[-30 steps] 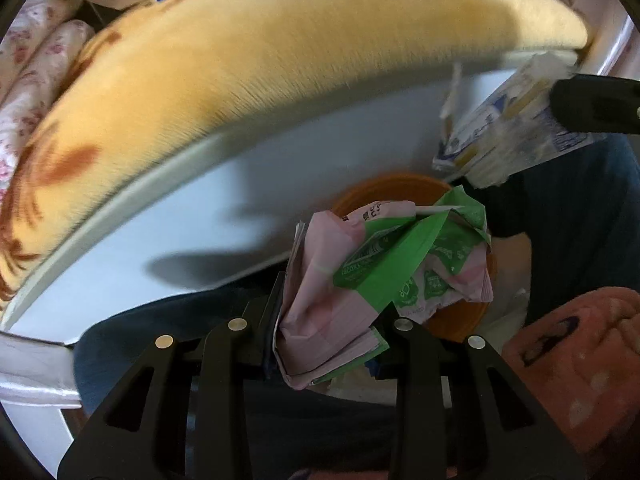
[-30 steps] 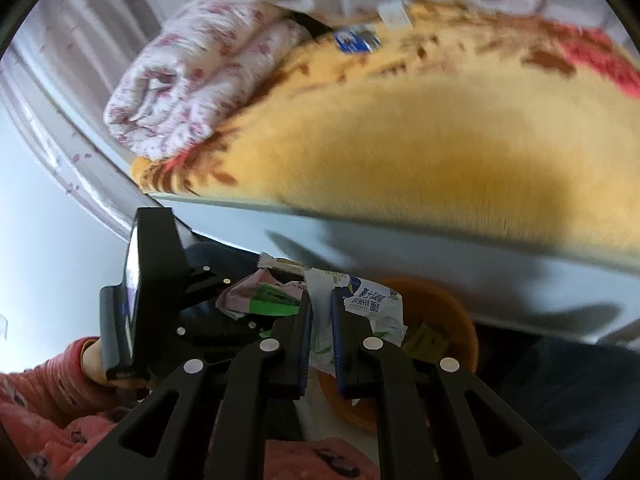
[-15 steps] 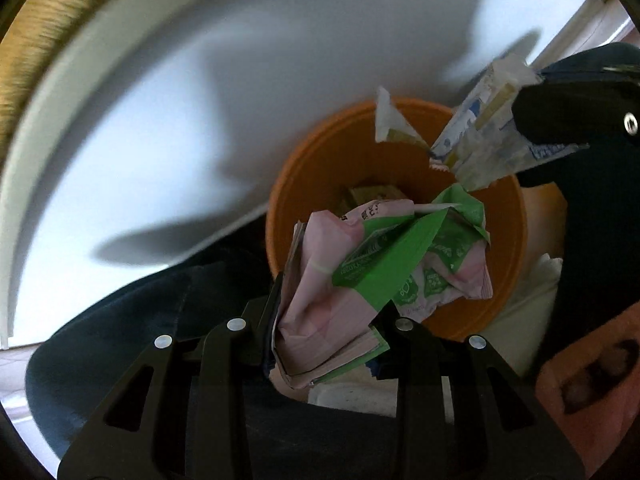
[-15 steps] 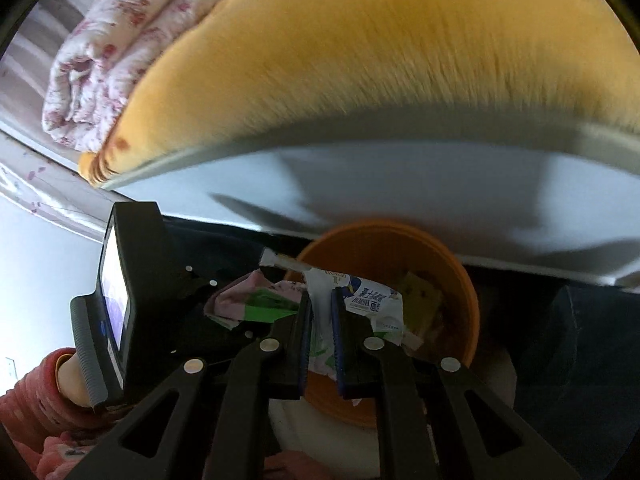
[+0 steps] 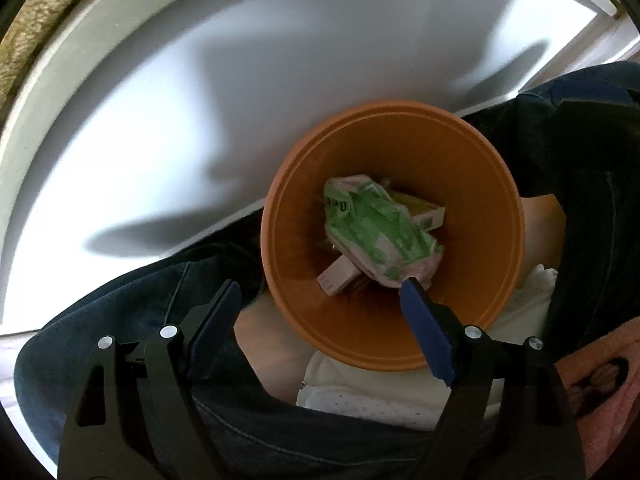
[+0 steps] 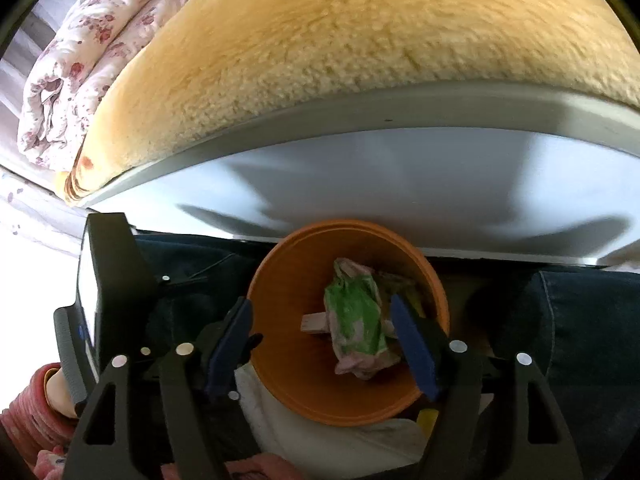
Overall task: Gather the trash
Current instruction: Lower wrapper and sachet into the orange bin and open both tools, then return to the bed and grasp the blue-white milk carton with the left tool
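An orange bin (image 5: 496, 280) stands on the floor against the white bed frame; it also shows in the right wrist view (image 6: 280, 320). Inside lies a crumpled pink and green wrapper (image 5: 376, 232), seen too in the right wrist view (image 6: 356, 324), on top of small cardboard boxes (image 5: 338, 278). My left gripper (image 5: 320, 300) is open and empty above the bin's near rim. My right gripper (image 6: 322, 324) is open and empty over the bin; no white wrapper shows between its fingers. The left gripper's body (image 6: 108, 288) shows at the left of the right wrist view.
The white bed frame (image 6: 400, 176) carries a yellow fleece blanket (image 6: 340, 60) and a folded floral quilt (image 6: 68, 80). Dark jeans (image 5: 120, 340) lie around the bin. White cloth (image 5: 380, 392) lies in front of it. A pink sleeve (image 5: 600, 380) is at the right.
Both grippers have opened over the orange bin. The pink and green wrapper has dropped from the left gripper into the bin. The white wrapper has left the right gripper.
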`<action>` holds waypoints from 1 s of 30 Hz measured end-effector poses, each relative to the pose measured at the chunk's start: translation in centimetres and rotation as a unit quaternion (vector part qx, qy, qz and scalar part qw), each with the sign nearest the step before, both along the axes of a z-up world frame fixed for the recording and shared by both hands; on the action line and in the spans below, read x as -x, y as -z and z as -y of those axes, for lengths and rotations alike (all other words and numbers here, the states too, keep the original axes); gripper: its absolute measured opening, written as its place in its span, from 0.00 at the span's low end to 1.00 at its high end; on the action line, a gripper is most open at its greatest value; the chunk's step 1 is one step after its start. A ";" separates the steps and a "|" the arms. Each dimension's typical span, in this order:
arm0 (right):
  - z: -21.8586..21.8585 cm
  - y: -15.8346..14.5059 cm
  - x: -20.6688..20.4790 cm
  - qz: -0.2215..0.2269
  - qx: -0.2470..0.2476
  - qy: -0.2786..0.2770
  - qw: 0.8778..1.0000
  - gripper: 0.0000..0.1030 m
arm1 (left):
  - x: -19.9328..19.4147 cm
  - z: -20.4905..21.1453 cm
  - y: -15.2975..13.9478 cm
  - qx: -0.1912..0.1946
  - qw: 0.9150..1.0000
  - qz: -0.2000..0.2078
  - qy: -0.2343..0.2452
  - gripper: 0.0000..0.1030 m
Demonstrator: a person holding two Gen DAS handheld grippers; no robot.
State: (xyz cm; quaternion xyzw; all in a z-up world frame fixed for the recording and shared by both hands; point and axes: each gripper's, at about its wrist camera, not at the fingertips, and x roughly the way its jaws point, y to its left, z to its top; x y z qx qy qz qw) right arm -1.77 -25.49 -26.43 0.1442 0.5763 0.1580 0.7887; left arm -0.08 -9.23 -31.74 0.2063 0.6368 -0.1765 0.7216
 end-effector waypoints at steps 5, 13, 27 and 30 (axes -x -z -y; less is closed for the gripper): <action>0.5 -0.2 0.3 -0.001 0.004 0.005 1.000 0.70 | 0.0 -0.5 -0.5 0.014 1.000 0.001 -0.010 0.78; 0.3 -4.2 0.7 0.059 0.023 0.001 0.998 0.77 | 0.5 -1.9 -6.0 0.073 0.996 0.036 -0.029 0.78; 0.6 -15.8 0.4 0.230 0.043 0.005 0.972 0.89 | -6.8 -6.9 -21.3 0.184 0.955 0.216 -0.093 0.89; 0.6 -15.9 -0.5 0.231 0.043 0.003 0.972 0.89 | -10.4 -7.1 -22.1 0.201 0.948 0.227 -0.099 0.89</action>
